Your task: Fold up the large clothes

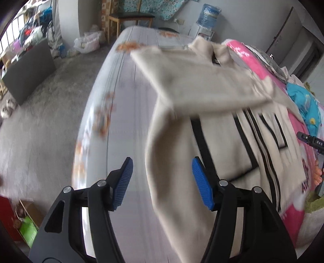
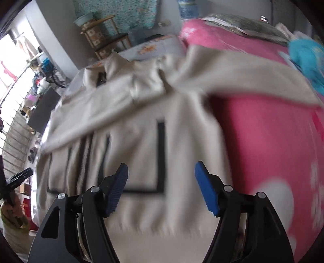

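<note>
A large beige sweater (image 1: 222, 129) with black line patterns lies spread on the bed; the right wrist view shows its body (image 2: 141, 145) too. One sleeve (image 1: 194, 81) lies folded across the chest, blurred. My left gripper (image 1: 162, 178) hangs open above the sweater's left edge, with nothing pressed between its blue pads (image 1: 202, 184). My right gripper (image 2: 161, 186) stands open over the sweater's lower body, its blue pads (image 2: 206, 188) apart and holding nothing. The other sleeve (image 2: 243, 74) stretches across the pink blanket.
The bed has a pale grey sheet (image 1: 125, 101) with orange flowers and a pink blanket (image 2: 273, 131). A blue cloth (image 2: 307, 58) lies at the far right. A wooden chair (image 1: 129, 18), a water dispenser (image 1: 206, 20) and a dark box (image 1: 30, 68) stand on the floor.
</note>
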`<action>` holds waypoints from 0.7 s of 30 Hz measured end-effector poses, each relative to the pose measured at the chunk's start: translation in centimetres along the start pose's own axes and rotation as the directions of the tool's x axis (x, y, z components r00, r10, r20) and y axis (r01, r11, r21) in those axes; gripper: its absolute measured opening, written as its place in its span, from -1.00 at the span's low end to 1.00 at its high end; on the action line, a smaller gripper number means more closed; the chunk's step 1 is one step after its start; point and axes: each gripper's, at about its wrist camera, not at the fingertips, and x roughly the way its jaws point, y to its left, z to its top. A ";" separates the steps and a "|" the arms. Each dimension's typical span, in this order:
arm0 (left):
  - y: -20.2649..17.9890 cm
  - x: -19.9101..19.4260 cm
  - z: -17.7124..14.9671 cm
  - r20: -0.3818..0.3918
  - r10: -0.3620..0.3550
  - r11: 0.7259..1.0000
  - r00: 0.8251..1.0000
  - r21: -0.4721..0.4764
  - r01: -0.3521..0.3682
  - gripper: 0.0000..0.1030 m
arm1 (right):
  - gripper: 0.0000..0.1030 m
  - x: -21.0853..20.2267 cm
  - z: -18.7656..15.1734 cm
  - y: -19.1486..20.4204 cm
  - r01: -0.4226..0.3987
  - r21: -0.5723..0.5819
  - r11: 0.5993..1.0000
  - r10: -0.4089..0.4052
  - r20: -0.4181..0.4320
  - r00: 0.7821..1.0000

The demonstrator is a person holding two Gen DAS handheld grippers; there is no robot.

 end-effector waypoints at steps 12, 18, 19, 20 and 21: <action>-1.7 -2.4 -11.0 0.014 -0.047 0.993 0.999 -0.105 0.049 -0.02 | 0.30 -2.9 -7.8 -3.2 0.103 0.062 0.993 -0.104 0.016 0.994; -2.6 -3.0 -12.7 0.034 -0.055 0.989 0.998 -0.132 0.059 -0.22 | 0.20 -1.9 -9.1 -3.8 0.160 0.057 0.985 -0.160 -0.004 0.987; -2.8 -3.1 -12.8 0.036 -0.046 0.989 0.998 -0.136 0.050 -0.29 | 0.11 -2.0 -9.4 -3.8 0.152 0.059 0.987 -0.153 -0.002 0.988; -2.9 -3.1 -12.8 0.036 -0.031 0.990 0.999 -0.136 0.035 -0.33 | 0.03 -2.1 -9.6 -3.8 0.150 0.058 0.987 -0.150 0.002 0.989; -3.0 -3.1 -12.9 0.036 -0.016 0.991 0.999 -0.134 0.021 -0.42 | -0.02 -2.3 -9.7 -3.6 0.155 0.052 0.987 -0.156 0.011 0.988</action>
